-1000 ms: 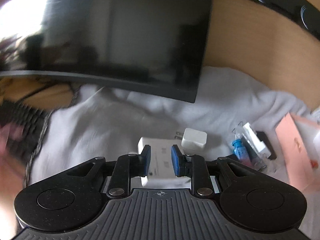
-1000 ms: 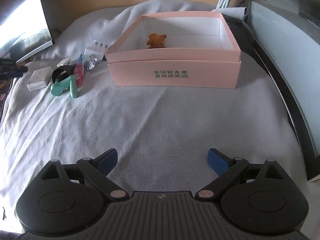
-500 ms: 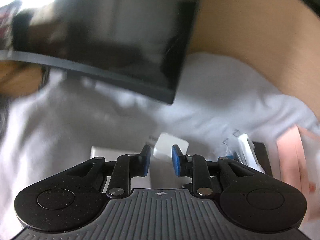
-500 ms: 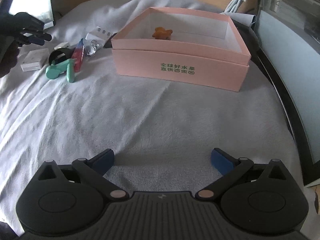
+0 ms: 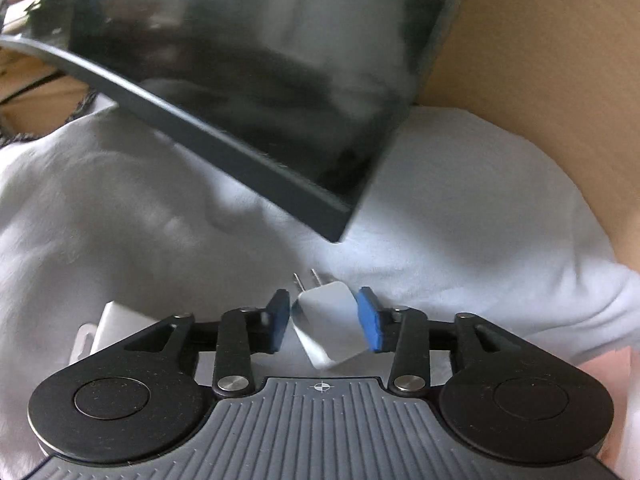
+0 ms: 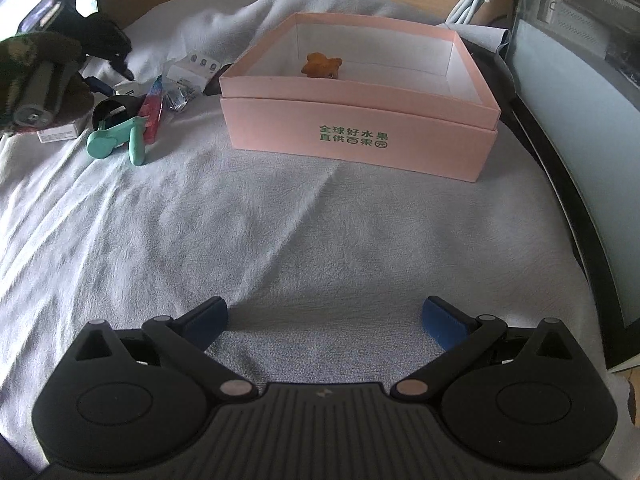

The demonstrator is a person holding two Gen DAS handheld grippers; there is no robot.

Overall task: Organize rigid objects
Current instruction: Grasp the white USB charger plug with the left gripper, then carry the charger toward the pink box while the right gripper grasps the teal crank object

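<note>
The charger [image 5: 330,326] is glossy white plastic with two bare metal prongs; the cloth [image 6: 280,216] is soft, matt and wrinkled; the pink box [image 6: 360,136] is smooth matt cardboard; the monitor [image 5: 248,80] has a glossy dark screen and matt frame

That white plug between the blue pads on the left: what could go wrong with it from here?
1. The white plug sits tilted between the left hand-held gripper's pads, seemingly caught by its corners, so it might twist or slip out.
2. The dark monitor hangs close above; lifting could bump its lower edge.
3. The pink box lies off to the side, so a loose hold could drop it short.
</note>
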